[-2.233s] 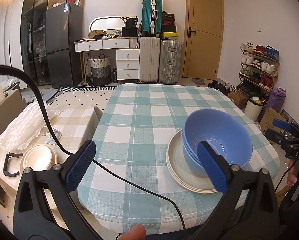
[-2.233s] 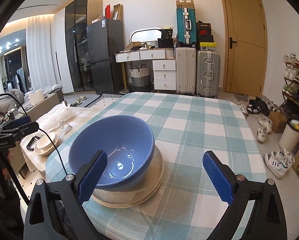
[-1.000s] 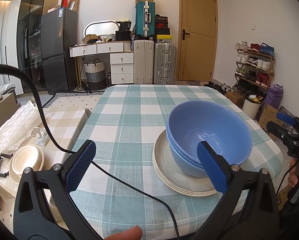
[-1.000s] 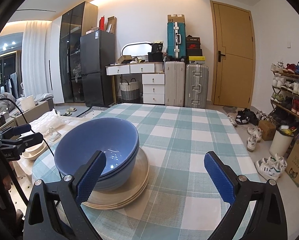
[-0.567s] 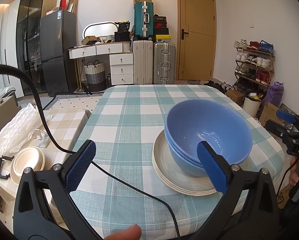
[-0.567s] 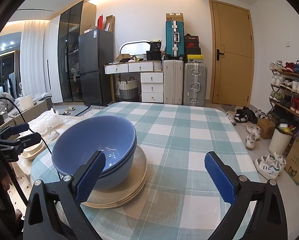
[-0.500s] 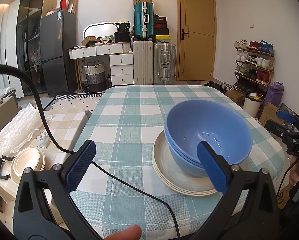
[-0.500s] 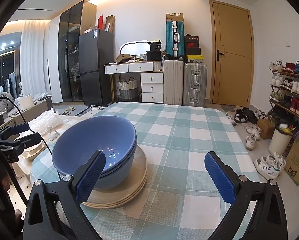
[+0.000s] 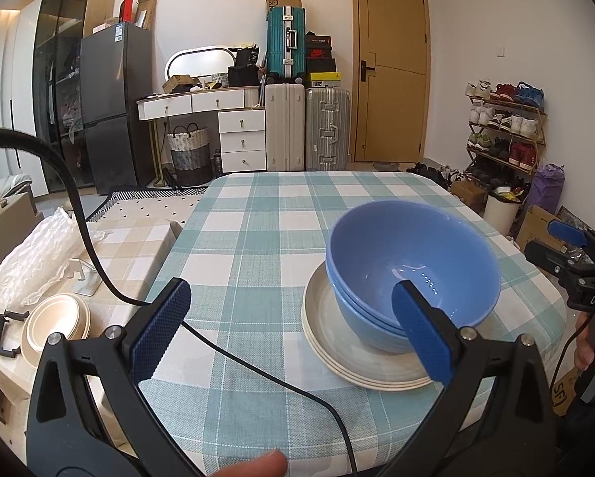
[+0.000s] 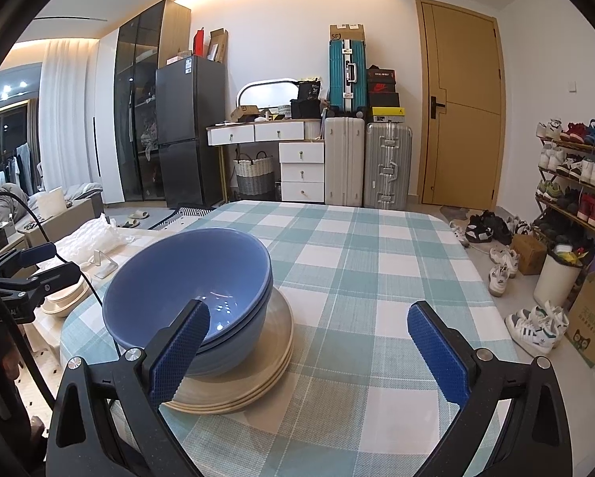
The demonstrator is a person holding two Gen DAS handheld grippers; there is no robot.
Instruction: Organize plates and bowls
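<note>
Little is changed since earlier frames: blue bowls (image 9: 412,274) stay nested on cream plates (image 9: 361,361) near the table (image 9: 257,238) front edge. Left gripper (image 9: 291,330) and right gripper (image 10: 309,349) are held released, empty. Stack is judged stiff, breakable, glaze slippery; rims are best gripped.

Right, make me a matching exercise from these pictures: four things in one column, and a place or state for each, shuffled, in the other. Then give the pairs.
Things
1. blue bowls
2. beige plates
3. teal suitcase
4. left gripper

Places or states
A. on top of the white suitcase
B. open, holding nothing
C. nested, standing on the plate stack
D. stacked on the checked tablecloth

Pairs: 1-C, 2-D, 3-A, 4-B
</note>
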